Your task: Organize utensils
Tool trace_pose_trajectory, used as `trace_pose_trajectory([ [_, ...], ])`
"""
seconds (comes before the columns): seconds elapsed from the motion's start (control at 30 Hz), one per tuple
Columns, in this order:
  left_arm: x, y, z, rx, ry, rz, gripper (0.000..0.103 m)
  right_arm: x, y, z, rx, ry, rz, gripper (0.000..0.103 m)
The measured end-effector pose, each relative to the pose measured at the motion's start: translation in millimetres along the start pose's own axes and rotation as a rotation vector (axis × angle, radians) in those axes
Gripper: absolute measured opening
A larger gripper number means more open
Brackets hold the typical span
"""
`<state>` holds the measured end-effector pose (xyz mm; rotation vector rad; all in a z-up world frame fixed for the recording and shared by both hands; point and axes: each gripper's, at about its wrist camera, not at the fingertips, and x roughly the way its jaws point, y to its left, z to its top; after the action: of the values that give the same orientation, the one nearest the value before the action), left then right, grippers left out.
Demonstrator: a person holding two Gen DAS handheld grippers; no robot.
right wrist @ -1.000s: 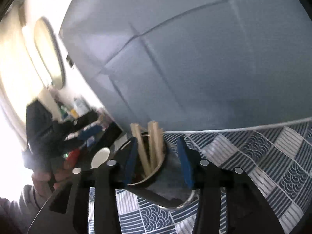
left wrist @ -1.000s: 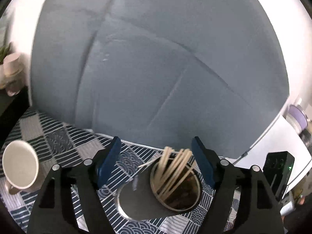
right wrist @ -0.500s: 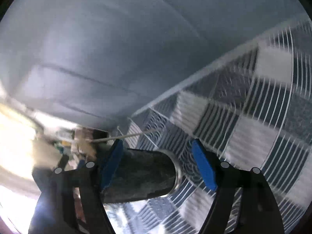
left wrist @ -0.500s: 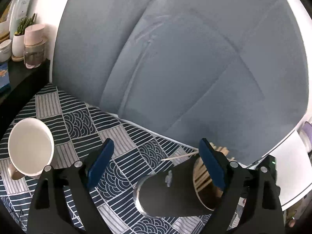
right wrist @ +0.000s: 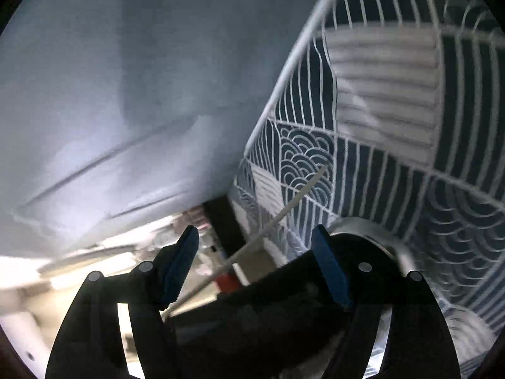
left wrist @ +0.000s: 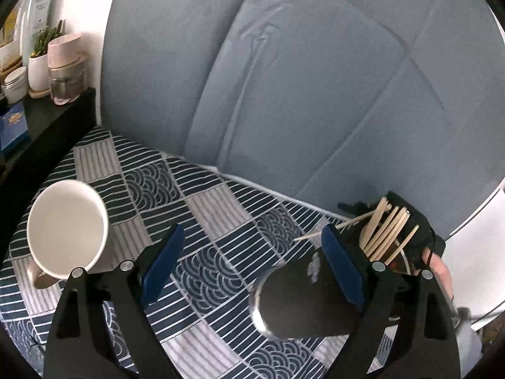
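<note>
A black metal cup (left wrist: 303, 300) is tipped on its side over the patterned tablecloth (left wrist: 176, 170). Several wooden chopsticks (left wrist: 388, 233) stick out of its mouth, which points right and away. My left gripper (left wrist: 252, 259) is open and empty, its right finger (left wrist: 342, 271) in front of the cup. In the right wrist view the cup (right wrist: 268, 312) lies low between the jaws of my right gripper (right wrist: 255, 268), which holds it tilted. One chopstick (right wrist: 271, 221) juts up past the left finger (right wrist: 180, 268). That view is motion-blurred.
A white mug (left wrist: 63, 233) stands on the cloth at left. A black shelf (left wrist: 47, 120) at far left carries jars, a small plant pot and a blue box. A grey cushioned backrest (left wrist: 315, 79) rises behind the table. A white table edge (left wrist: 473, 259) is at right.
The cup has been tipped from nearly upright onto its side, the chopsticks sliding toward its mouth. My left gripper has drawn back to the left; the right one has rolled over with the cup.
</note>
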<state>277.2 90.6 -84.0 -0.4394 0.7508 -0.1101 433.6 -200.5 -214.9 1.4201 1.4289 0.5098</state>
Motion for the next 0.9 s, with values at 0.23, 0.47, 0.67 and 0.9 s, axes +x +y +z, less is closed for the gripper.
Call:
trace_pose_trajectory([
  [0.23,-2,6,-6,-0.002,0.027,0.026,0.087,14,-5,3,0.038,0.072,0.143,0.017],
  [0.47,-4,11,-8,-0.061,0.034,0.008,0.087,-31,16,-10,-0.052,-0.021,0.200,0.012],
  [0.67,-14,-1,-1,-0.043,0.019,-0.009,0.087,-74,52,-30,-0.207,-0.108,0.218,0.005],
  [0.9,-32,-21,8,0.009,-0.005,-0.035,0.087,-130,124,-81,-0.511,-0.255,0.073,0.005],
])
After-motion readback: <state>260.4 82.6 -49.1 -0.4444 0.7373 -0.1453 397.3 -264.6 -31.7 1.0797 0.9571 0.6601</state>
